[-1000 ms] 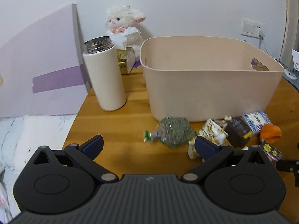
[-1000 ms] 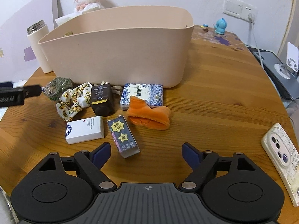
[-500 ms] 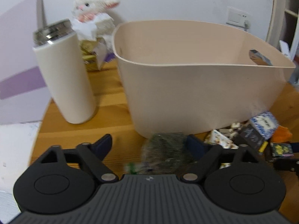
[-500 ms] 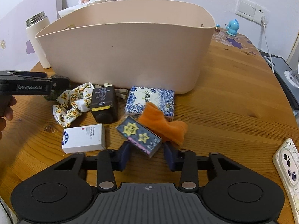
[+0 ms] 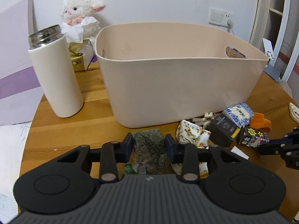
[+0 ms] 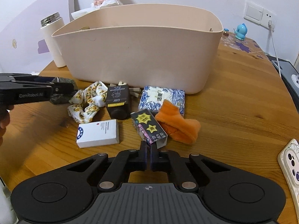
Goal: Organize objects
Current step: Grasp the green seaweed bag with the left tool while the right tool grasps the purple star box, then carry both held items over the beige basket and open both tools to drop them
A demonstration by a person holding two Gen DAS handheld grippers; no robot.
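On a round wooden table (image 6: pixel 243 97) set against a white wall (image 5: pixel 149 0), a large beige bin (image 5: pixel 177 85) stands at the centre of the left wrist view. At 10 o'clock from the bin stands an upright white bottle (image 5: pixel 56 78) with a steel rim; behind it sits a plush lamb (image 5: pixel 80 16) on a gold tissue box (image 5: pixel 80 59), and a wall socket (image 5: pixel 220 16) lies at 1 o'clock.

Clutter along the bin's near wall, right wrist view: a blue-and-white box (image 6: pixel 162 97) touching the wall, an orange plush piece (image 6: pixel 177 125) overlapping its near edge, a floral scrunchie (image 6: pixel 87 102) at 9 o'clock from a dark brown box (image 6: pixel 117 100), and a white box (image 6: pixel 98 135) lying flat.

The left gripper (image 5: pixel 149 145), levelled low over the table, has its fingers pinching a green packet (image 5: pixel 149 149), which is lifted slightly in front of the bin; its long axis runs along the fingers, toward 12 o'clock.

The right gripper (image 6: pixel 149 157) has its fingers nearly together on the near corner of a starred box (image 6: pixel 147 127), whose long axis points toward 11 o'clock, its far end raised off the table.

A phone case (image 6: pixel 291 169) lies at 3 o'clock.
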